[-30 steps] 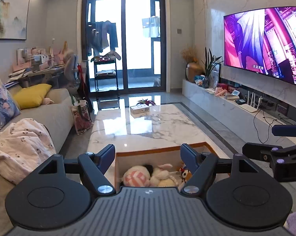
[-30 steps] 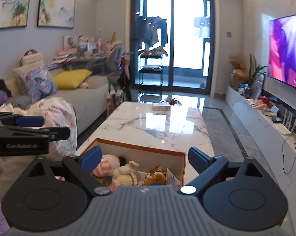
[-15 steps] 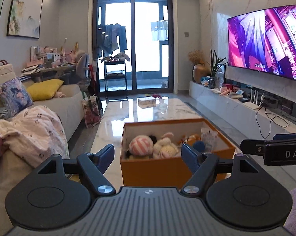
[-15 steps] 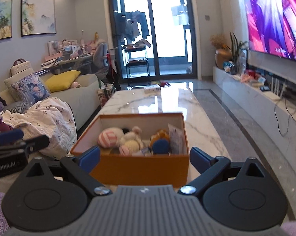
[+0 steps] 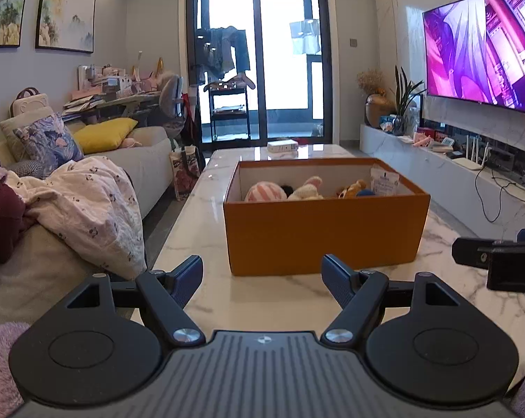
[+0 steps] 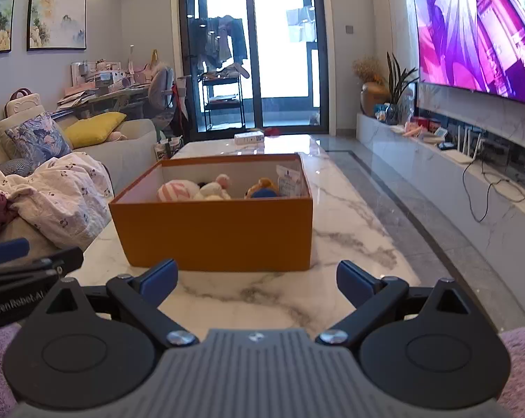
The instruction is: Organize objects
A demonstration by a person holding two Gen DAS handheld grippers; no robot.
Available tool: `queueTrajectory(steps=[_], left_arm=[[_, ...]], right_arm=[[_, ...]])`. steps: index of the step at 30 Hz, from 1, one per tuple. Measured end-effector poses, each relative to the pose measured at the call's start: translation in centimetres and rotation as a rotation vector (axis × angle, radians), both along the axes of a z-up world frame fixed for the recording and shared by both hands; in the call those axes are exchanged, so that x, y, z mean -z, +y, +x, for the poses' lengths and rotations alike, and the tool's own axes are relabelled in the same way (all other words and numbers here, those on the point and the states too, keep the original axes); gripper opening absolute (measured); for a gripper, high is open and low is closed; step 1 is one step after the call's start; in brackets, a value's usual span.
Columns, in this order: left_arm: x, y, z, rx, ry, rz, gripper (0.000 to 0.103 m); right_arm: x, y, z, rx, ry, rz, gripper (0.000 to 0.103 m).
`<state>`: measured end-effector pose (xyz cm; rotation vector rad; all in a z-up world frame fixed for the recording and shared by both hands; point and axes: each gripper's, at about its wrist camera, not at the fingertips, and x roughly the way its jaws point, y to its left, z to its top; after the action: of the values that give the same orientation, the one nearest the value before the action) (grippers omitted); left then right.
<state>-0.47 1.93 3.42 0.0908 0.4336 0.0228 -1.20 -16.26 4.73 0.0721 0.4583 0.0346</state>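
So both grippers were hanging just short of the near edge of the marble coffee table (image 5: 269,299), the left gripper (image 5: 262,280) and the right gripper (image 6: 257,282) each spread wide with nothing between the fingers. The orange box (image 5: 323,233) sat on the table right in front of them, lid off, with a pink striped plush (image 5: 265,193), a cream bunny plush (image 5: 306,190), an orange-and-blue toy (image 6: 262,190) and a small packet (image 5: 384,183) inside. Sofa with a rumpled blanket (image 5: 84,205) was on the left, TV (image 5: 485,41) glowing on the right wall.
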Motion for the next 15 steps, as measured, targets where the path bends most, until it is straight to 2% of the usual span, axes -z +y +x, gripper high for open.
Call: queueTrajectory(steps=[15], left_arm=[[1.0, -0.1, -0.2, -0.02, 0.043, 0.003, 0.088]], right_arm=[[1.4, 0.7, 0.7, -0.008, 0.04, -0.02, 0.098]])
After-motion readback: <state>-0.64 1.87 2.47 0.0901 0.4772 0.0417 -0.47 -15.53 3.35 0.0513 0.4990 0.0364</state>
